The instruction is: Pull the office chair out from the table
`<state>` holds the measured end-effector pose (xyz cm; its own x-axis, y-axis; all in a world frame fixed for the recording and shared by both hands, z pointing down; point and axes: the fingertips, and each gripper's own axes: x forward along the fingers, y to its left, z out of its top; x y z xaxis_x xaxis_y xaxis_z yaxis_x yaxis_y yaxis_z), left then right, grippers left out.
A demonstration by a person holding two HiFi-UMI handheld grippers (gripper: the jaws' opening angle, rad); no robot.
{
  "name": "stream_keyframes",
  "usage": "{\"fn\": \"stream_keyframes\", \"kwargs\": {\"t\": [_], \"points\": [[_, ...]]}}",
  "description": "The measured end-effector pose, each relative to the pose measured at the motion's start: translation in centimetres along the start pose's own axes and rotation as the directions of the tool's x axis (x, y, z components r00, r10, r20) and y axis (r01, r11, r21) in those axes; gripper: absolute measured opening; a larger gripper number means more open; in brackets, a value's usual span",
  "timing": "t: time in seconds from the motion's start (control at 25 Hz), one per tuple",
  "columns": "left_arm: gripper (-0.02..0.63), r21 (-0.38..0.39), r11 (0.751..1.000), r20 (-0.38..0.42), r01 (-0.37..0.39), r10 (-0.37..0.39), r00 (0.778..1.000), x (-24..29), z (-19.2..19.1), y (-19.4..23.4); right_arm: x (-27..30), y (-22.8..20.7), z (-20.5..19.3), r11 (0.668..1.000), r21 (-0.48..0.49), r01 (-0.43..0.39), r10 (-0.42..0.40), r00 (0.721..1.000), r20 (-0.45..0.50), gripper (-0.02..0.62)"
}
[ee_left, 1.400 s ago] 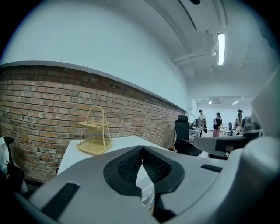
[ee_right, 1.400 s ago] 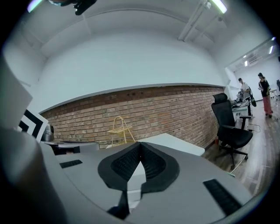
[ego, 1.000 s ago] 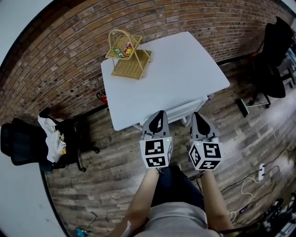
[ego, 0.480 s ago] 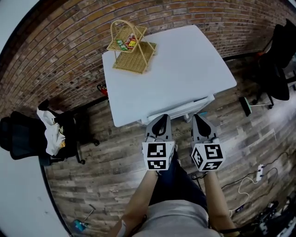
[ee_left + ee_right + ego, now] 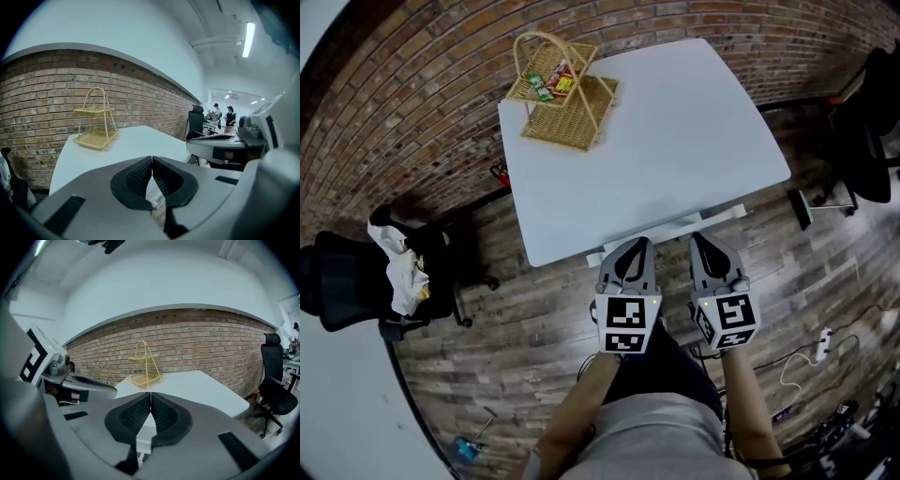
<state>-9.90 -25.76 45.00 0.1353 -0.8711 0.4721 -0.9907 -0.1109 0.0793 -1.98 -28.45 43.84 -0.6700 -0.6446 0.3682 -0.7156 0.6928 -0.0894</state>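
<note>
Both pairs of jaws are seen pressed together on nothing. The left gripper and right gripper are held side by side at lower centre, before the white table's near edge, probably readied for an approach. No chair is seen tucked under the table. A black office chair draped with a white cloth is parked at the left edge, and a second office chair at the right edge.

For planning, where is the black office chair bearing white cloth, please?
In the head view, the black office chair stands far left on the wooden floor, left of the white table.
</note>
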Motion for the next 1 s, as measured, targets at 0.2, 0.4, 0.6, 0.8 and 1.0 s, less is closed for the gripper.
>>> {"fn": "stream_keyframes", "kwargs": {"t": [0.2,0.4,0.6,0.8,1.0], "points": [[0.012,0.013,1.000,-0.056,0.018,-0.017,0.998,1.8,-0.5,0.6,2.0,-0.7,-0.5,1.000,-0.011,-0.018,0.017,0.998,-0.057,0.012],[0.013,0.071,0.993,-0.122,0.092,-0.083,0.989,2.5,-1.5,0.3,3.2,-0.3,-0.4,0.989,-0.120,-0.085,0.068,0.988,-0.137,0.014],[0.014,0.182,0.968,-0.188,0.172,-0.138,0.972,3.1,-2.3,-0.1,4.3,0.3,-1.7,0.943,-0.266,-0.200,0.123,0.953,-0.278,0.014],[0.015,0.221,0.947,-0.237,0.234,-0.180,0.955,3.5,-2.5,-0.3,4.8,1.3,-3.3,0.874,-0.374,-0.309,0.162,0.913,-0.375,0.015],[0.116,0.201,0.932,-0.316,0.302,-0.230,0.920,3.8,-3.3,-1.1,4.8,1.4,-4.2,0.803,-0.445,-0.396,0.169,0.868,-0.468,0.136]]}}
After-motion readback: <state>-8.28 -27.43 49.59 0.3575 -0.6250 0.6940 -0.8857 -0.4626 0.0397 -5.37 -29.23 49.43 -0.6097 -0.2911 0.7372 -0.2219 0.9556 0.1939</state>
